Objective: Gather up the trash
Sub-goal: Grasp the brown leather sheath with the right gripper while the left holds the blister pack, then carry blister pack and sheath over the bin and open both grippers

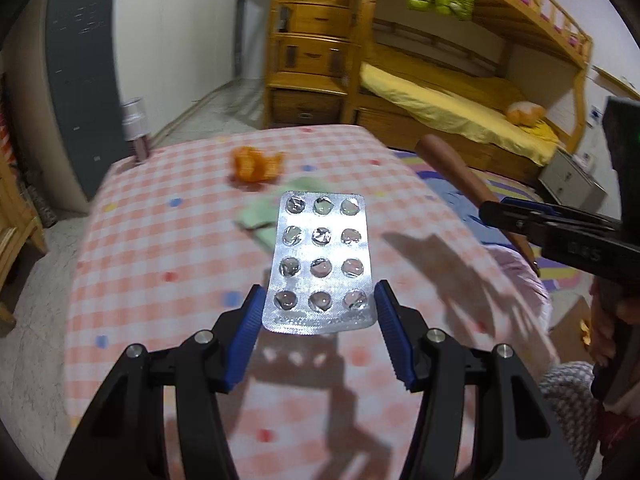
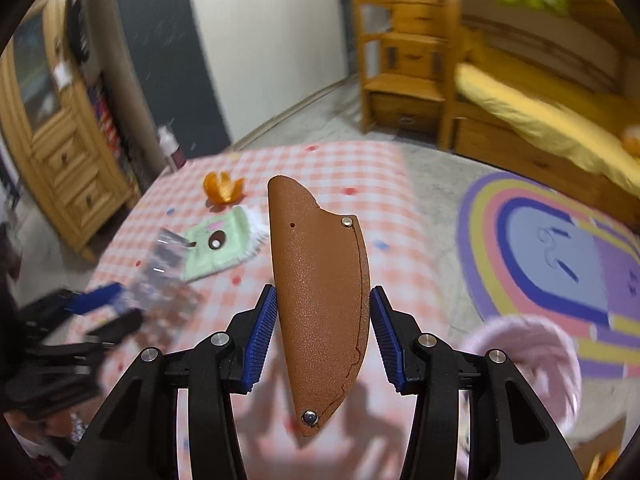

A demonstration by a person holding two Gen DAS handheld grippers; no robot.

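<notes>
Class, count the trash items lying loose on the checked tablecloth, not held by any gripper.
2: the orange peel near the far edge, and the green wrapper just before it. Others may be hidden.

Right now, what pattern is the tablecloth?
Pink-and-white checks with scattered coloured dots on the tablecloth; clearest in the left wrist view.

A home, a child's bedroom by the look of it: a wooden bunk bed [image 1: 460, 92] with yellow sheets fills the upper right of the left wrist view, with drawer steps [image 1: 312, 56] beside it; a rainbow rug [image 2: 560, 252] lies at right in the right wrist view, a wooden cabinet [image 2: 60, 140] at upper left, and a pink checked cloth covers the worktop [image 1: 160, 240] at centre
</notes>
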